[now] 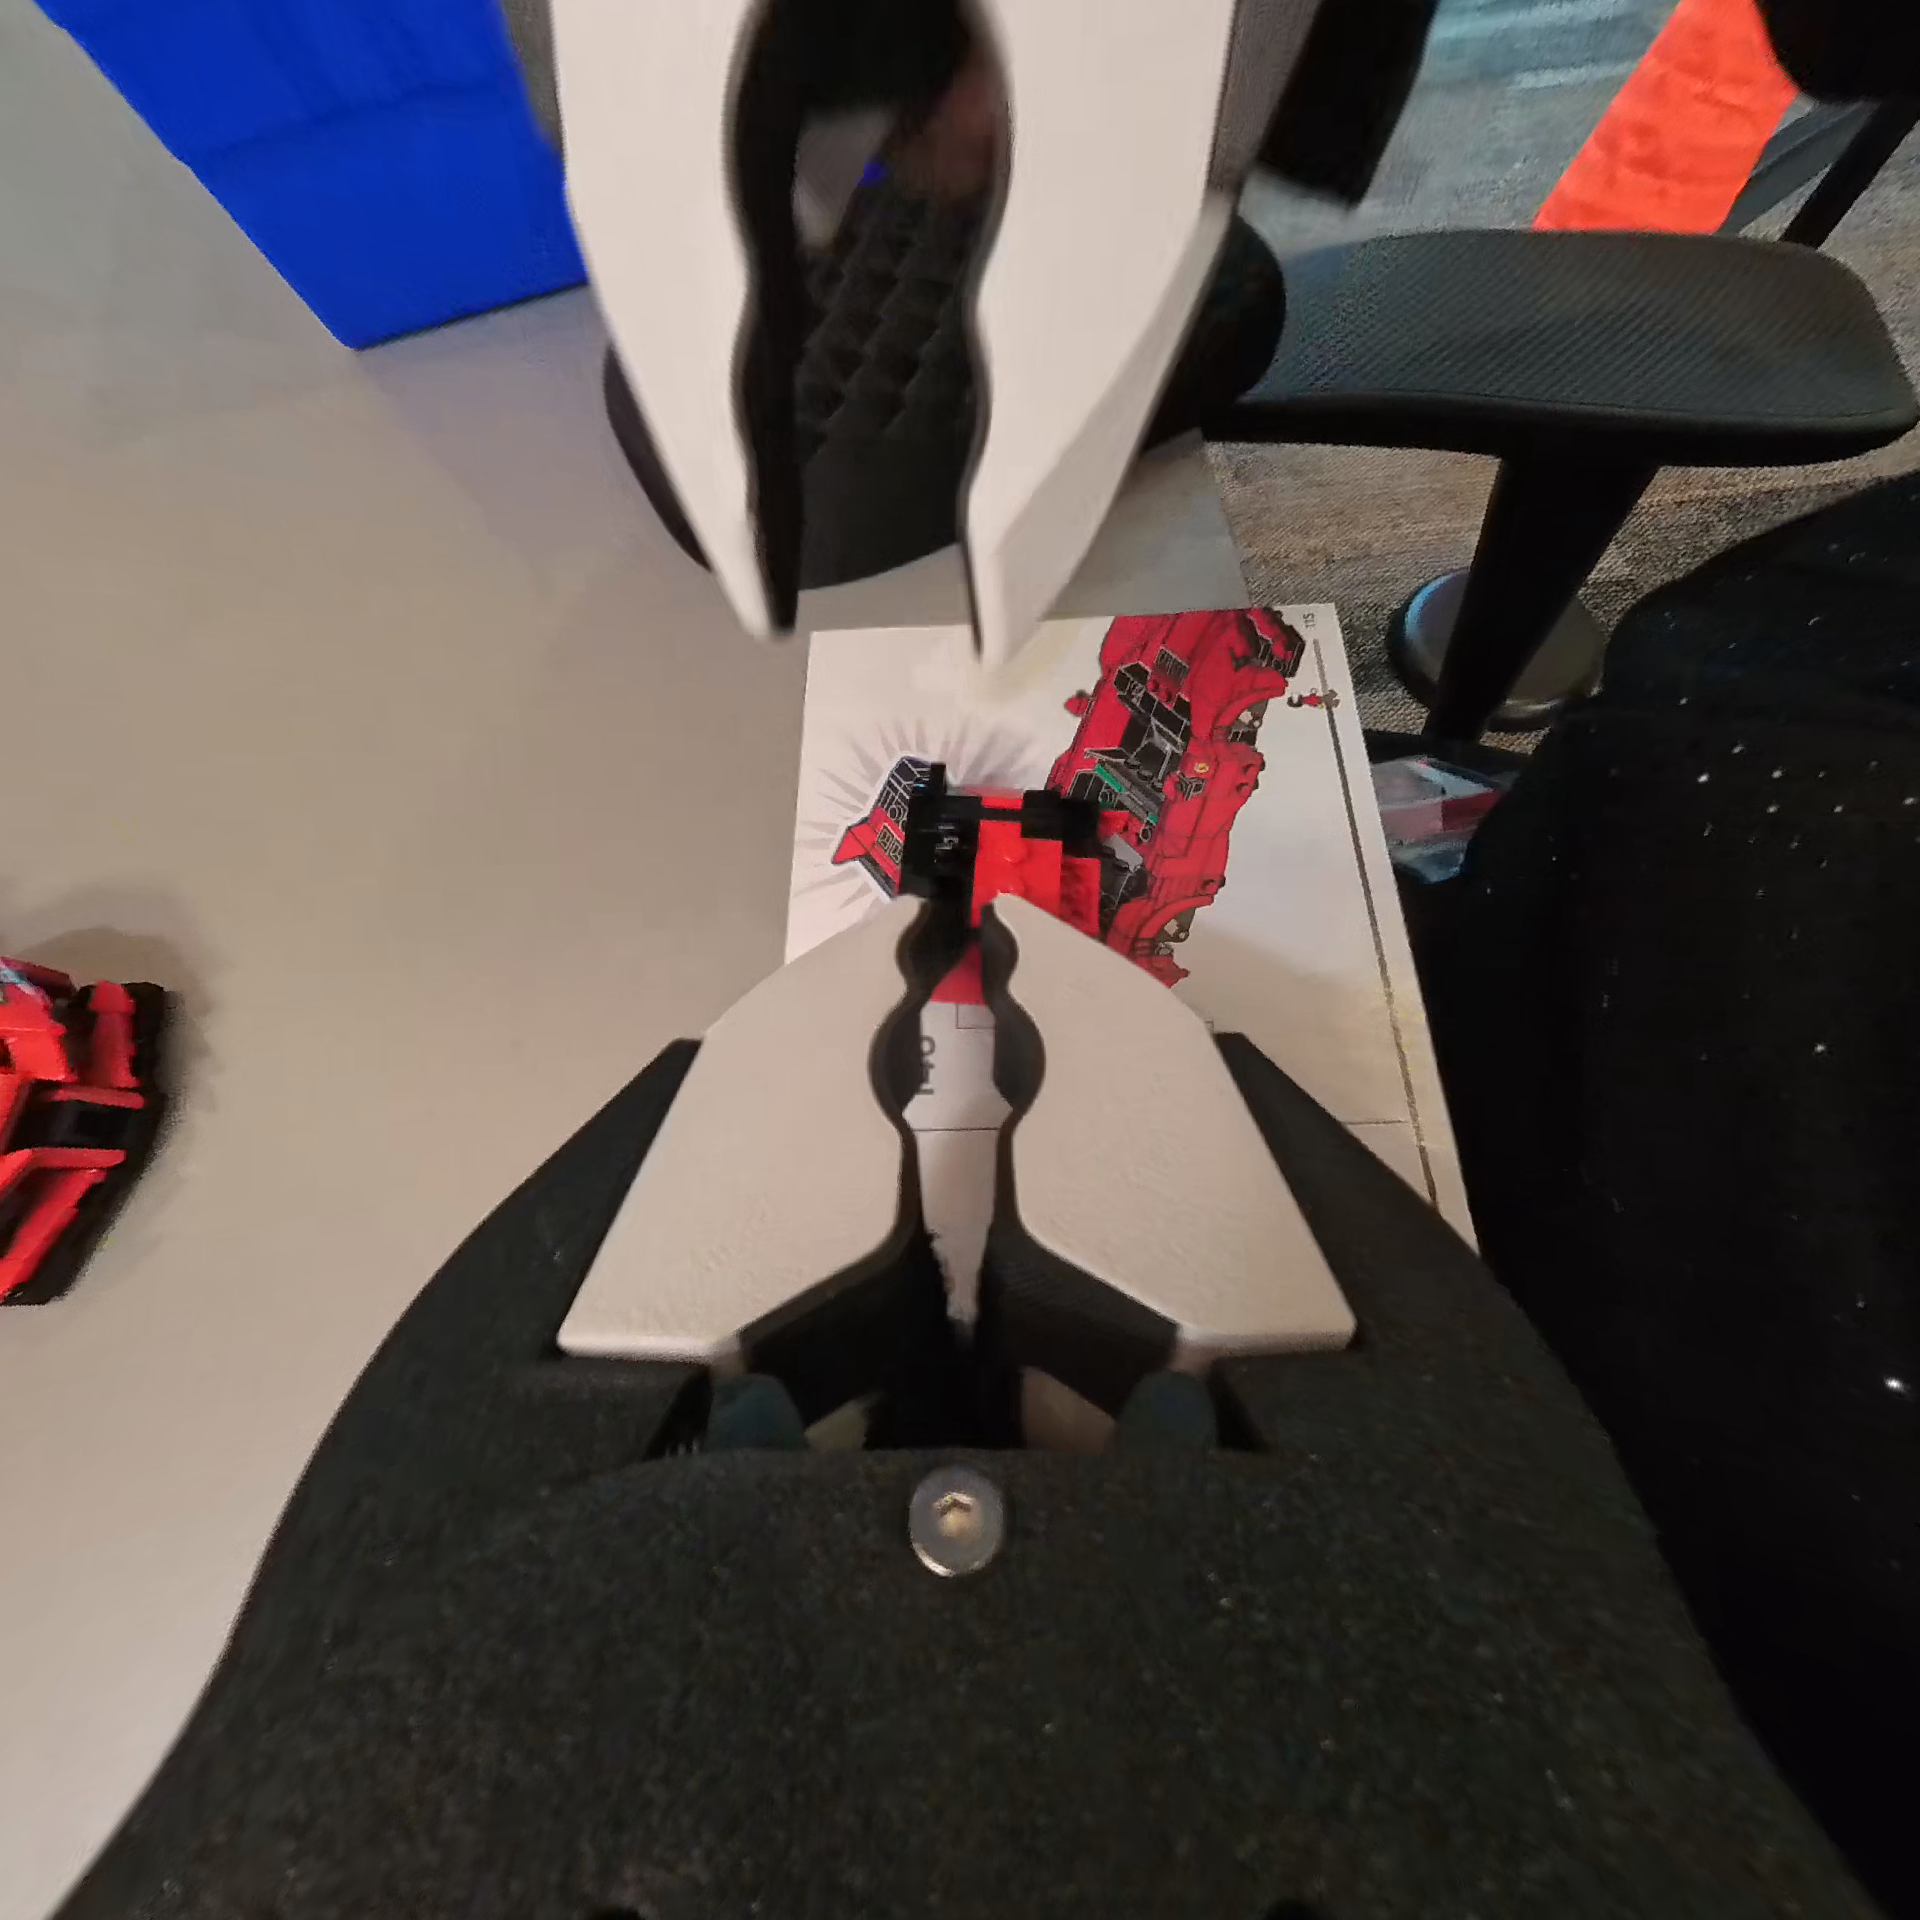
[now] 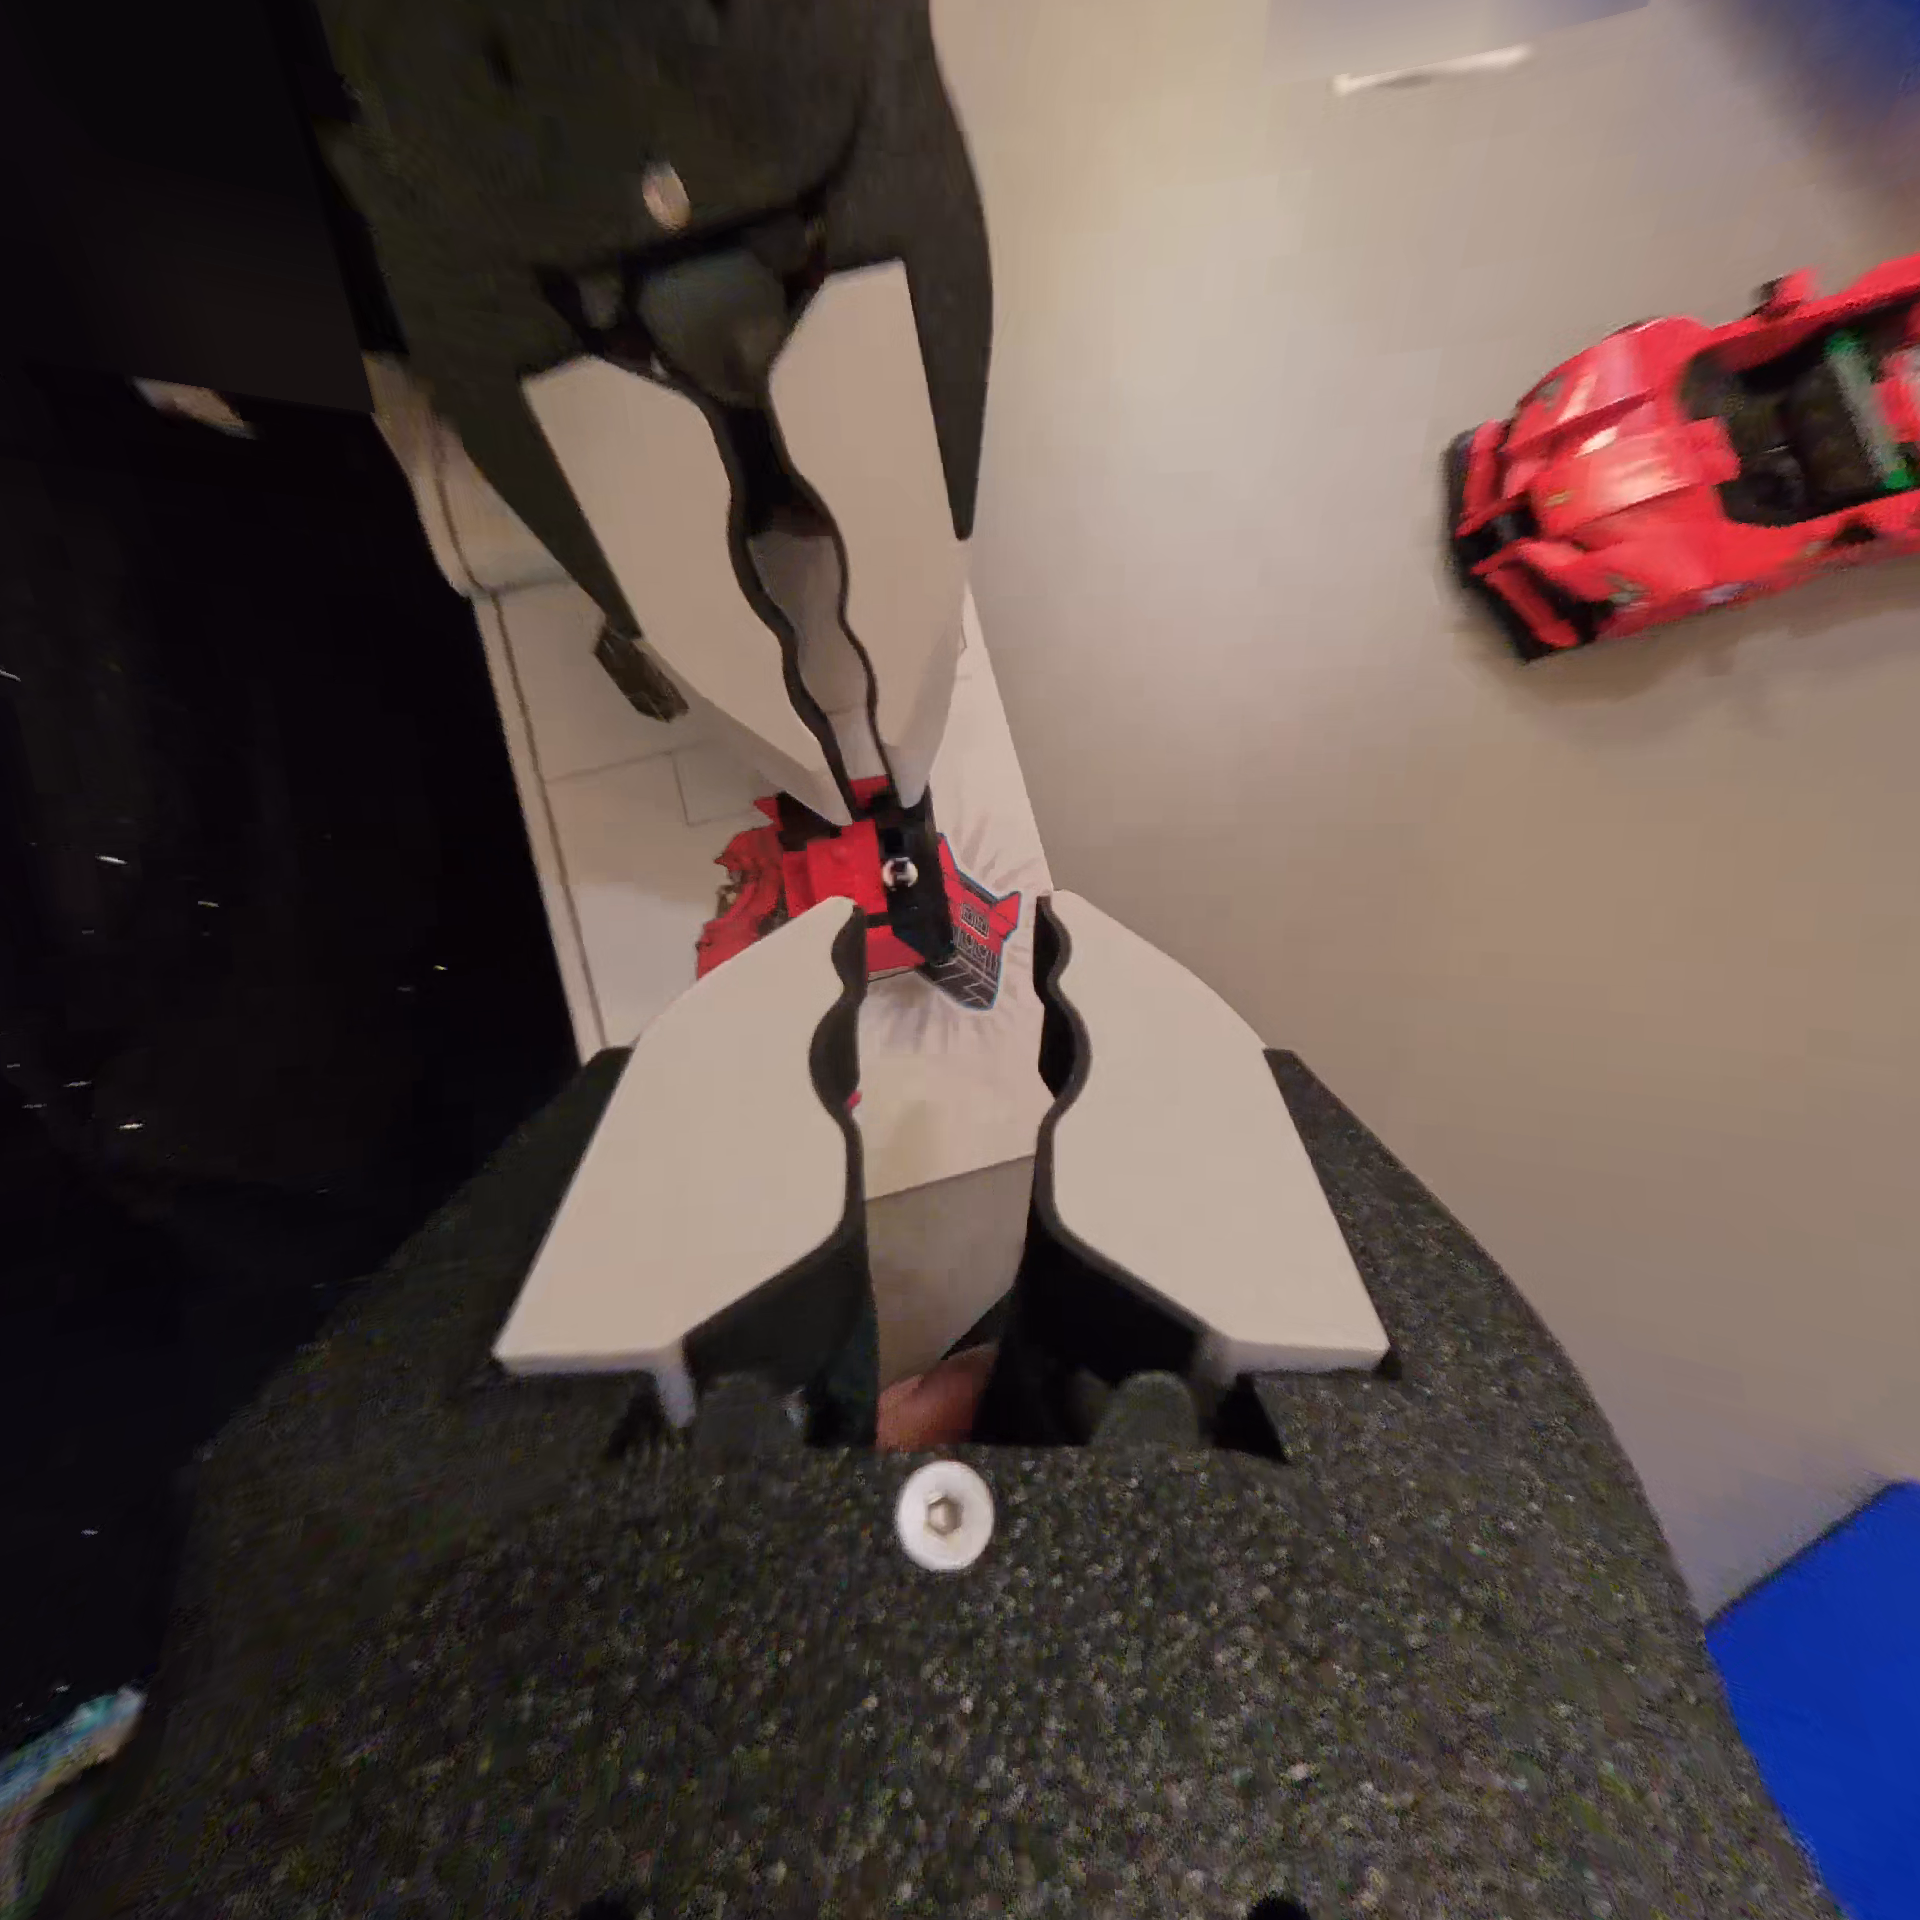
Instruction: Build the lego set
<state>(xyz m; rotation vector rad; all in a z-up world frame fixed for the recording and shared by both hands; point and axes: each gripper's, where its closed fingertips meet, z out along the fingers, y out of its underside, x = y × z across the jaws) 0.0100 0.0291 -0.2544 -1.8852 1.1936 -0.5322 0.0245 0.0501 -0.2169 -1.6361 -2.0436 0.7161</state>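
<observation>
Clenched on a small red-and-black brick sub-assembly (image 1: 977, 842), the left gripper (image 1: 951, 920) holds it above the open instruction booklet (image 1: 1288, 997) on the grey counter (image 1: 416, 727), likely steadying it while the right gripper (image 2: 945, 914), jaws released, approaches; the red brick car (image 2: 1704, 457) sits apart.

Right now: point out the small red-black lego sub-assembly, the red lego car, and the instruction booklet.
lego sub-assembly (image 1: 977, 847), left wrist view, on its red middle block.
red lego car (image 2: 1662, 488), right wrist view, on its red hood.
instruction booklet (image 1: 1320, 997), left wrist view, on bare white page.
</observation>
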